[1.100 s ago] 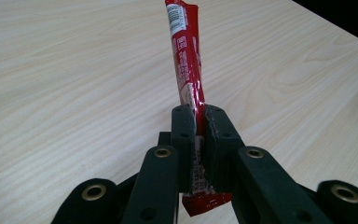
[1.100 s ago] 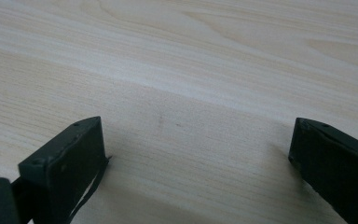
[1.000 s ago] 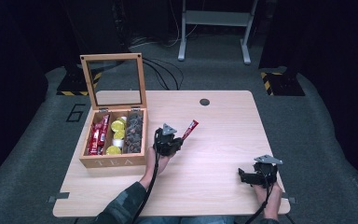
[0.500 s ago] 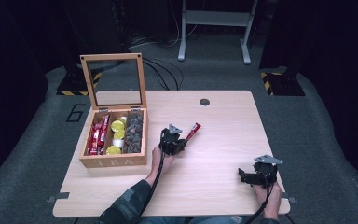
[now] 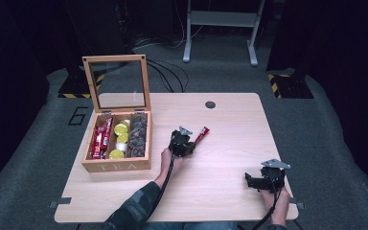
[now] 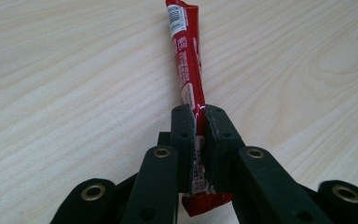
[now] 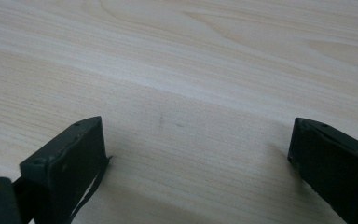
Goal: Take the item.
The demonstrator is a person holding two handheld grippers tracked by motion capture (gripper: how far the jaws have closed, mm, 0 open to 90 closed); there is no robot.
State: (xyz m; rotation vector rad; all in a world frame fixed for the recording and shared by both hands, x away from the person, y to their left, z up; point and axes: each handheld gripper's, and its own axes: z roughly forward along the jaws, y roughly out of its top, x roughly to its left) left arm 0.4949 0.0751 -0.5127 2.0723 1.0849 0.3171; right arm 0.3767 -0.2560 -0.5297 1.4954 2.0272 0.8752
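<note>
Red sachet is clamped at one end by left gripper, long axis pointed away over tabletop; right gripper is held wide open, w/ nothing gripped.

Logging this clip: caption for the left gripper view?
Left tool shut on a red sachet above the wooden table.
</note>
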